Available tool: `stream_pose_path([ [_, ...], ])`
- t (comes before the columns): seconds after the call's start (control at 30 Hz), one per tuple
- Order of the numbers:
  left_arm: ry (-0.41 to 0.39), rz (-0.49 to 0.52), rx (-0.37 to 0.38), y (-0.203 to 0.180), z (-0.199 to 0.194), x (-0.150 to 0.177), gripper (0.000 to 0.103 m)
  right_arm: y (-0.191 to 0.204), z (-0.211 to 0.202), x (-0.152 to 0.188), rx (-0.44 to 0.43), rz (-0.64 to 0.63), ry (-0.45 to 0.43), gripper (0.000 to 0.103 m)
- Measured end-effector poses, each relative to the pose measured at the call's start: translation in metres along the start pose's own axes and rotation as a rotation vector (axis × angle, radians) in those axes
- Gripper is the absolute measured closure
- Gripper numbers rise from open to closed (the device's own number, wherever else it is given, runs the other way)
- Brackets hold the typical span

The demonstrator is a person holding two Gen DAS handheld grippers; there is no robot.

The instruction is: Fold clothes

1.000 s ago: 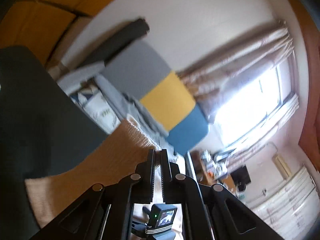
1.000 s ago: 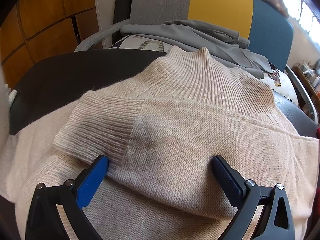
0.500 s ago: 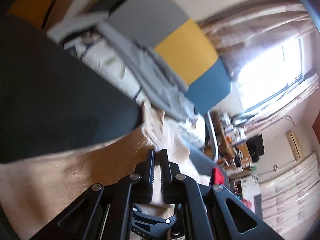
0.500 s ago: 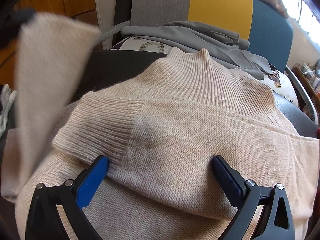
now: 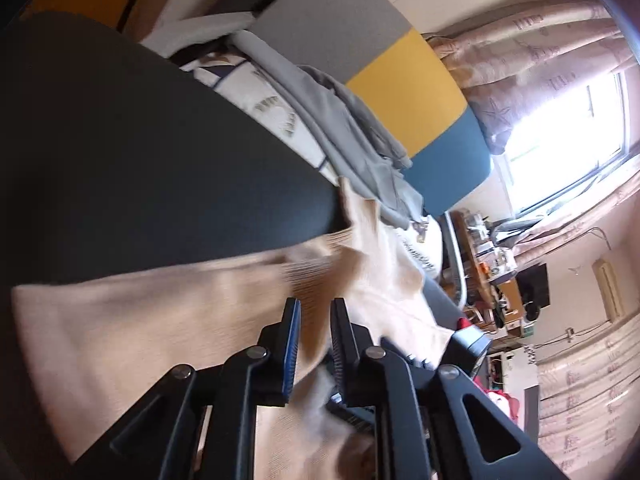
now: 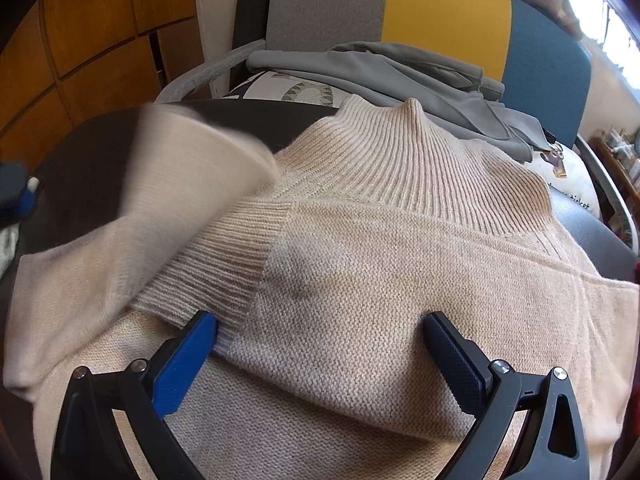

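A blurred fold of the beige sweater (image 6: pixel 400 264) is seen between the opening jaws of the left gripper (image 5: pixel 314 308); the right gripper (image 6: pixel 320 330) is held spread wide, its pads resting on the knit.

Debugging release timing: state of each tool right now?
Left tool: opening, beige sweater fabric between its jaws.
Right tool: open wide, resting on the sweater, gripping nothing.

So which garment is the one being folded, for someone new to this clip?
Find the grey, yellow and blue chair back. On the dark surface before it lies the beige knit sweater, ribbed high collar toward the chair. The heap behind it is smooth grey cloth.
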State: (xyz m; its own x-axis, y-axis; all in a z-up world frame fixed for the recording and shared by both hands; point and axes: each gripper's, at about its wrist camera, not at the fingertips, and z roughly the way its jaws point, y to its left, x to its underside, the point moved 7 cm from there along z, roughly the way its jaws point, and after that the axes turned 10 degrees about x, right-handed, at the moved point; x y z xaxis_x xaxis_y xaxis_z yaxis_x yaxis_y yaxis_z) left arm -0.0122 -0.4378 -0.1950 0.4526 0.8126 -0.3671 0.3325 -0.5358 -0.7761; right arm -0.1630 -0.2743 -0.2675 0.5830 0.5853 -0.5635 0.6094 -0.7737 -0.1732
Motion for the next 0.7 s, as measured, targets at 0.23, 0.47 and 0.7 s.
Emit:
stream_pose_path([
  [0.23, -0.042, 0.092, 0.027, 0.006, -0.041, 0.052, 0.088, -0.007, -0.011, -0.002, -0.086, 0.037, 0.004, 0.006],
  [0.47, -0.02, 0.117, -0.07, 0.036, -0.046, 0.105, 0.088, -0.024, -0.027, 0.003, -0.349, 0.28, 0.042, 0.04],
  [0.7, -0.038, 0.095, -0.087, 0.053, -0.048, 0.127, 0.088, -0.011, -0.018, 0.006, -0.67, 0.56, 0.137, 0.051],
])
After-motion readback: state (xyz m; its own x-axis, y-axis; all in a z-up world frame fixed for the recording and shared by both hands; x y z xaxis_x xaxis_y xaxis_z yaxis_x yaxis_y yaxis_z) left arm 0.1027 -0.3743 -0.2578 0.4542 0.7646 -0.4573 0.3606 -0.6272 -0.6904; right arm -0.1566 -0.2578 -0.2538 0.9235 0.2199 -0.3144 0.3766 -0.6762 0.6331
